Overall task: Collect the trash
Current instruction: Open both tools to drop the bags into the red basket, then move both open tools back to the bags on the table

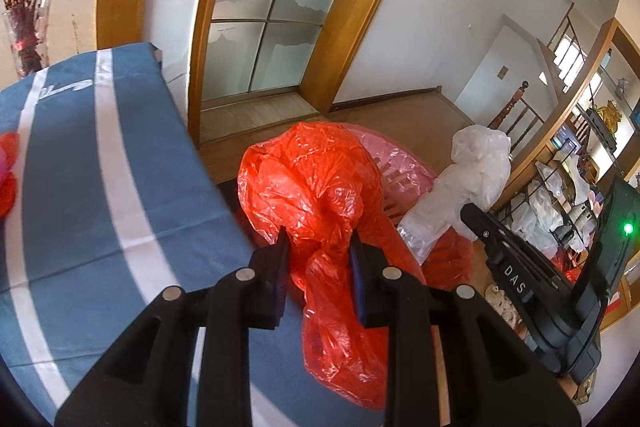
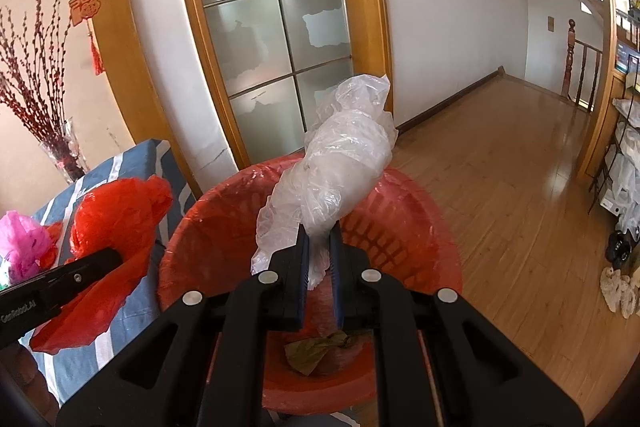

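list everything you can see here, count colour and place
red plastic bag: 1, red, in the left gripper beside the bin
clear plastic bag: 1, whitish, in the right gripper above the bin
bin: 1, red-lined basket, on the floor by the table
pink bag: 1, pink, on the table
table: 1, blue and white striped cloth, left
vase: 1, clear, red twigs, behind the table
left gripper: 1, black
right gripper: 1, black

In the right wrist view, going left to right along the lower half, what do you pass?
Pink bag → red bag → clear bag in the right gripper, over the red basket → wooden floor.
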The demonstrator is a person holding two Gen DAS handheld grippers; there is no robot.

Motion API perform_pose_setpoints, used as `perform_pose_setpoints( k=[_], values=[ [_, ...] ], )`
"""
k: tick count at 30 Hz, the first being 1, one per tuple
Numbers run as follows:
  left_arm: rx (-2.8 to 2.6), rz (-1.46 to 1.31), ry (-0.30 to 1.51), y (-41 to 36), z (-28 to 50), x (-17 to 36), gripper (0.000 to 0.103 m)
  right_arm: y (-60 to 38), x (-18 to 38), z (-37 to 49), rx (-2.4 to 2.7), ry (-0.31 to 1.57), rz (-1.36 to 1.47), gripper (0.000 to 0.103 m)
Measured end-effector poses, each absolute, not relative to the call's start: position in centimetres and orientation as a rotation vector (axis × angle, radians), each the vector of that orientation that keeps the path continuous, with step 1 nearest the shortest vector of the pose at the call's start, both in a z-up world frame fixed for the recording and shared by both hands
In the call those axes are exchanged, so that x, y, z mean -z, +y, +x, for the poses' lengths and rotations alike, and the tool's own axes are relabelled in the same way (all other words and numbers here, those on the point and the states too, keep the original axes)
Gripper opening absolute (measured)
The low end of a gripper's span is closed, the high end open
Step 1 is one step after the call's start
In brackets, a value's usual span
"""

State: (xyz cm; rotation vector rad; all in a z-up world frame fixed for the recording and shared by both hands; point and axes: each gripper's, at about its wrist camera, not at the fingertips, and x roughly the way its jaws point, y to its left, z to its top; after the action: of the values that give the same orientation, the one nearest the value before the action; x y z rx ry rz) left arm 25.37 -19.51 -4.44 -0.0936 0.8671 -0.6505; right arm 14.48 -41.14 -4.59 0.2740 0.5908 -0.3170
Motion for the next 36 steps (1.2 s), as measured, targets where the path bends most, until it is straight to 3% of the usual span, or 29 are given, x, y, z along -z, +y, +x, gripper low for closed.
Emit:
perform_pose_setpoints(
  k=[6, 13, 21, 25, 36],
  values=[
    [0.668, -0.093, 0.881, -21.6, 26.6, 4.8, 0.031, -42.1, 5.0, 14.6, 0.321, 0.592, 0.302, 0.014],
    [0.663, -0.098, 0.932, -22.6, 27.4, 6.2, 0.046, -43.2, 5.3, 14.0, 0.339, 0.597, 0.324, 0.037],
    [0.61, -0.077, 0.913, -21.0, 26.8, 6.4, 0.058, -43.4, 5.5, 13.7, 0.357, 0.605, 0.328, 0.038],
    [0.559, -0.039, 0.875, -19.2, 25.7, 5.9, 0.063, -42.8, 5.2, 13.4, 0.352, 0.597, 0.305, 0.05],
    [0.371, 0.002, 0.763, -10.5, 22.1, 3.5, 0.066, -37.5, 3.5, 14.5, 0.216, 0.59, 0.232, 0.055]
  ],
)
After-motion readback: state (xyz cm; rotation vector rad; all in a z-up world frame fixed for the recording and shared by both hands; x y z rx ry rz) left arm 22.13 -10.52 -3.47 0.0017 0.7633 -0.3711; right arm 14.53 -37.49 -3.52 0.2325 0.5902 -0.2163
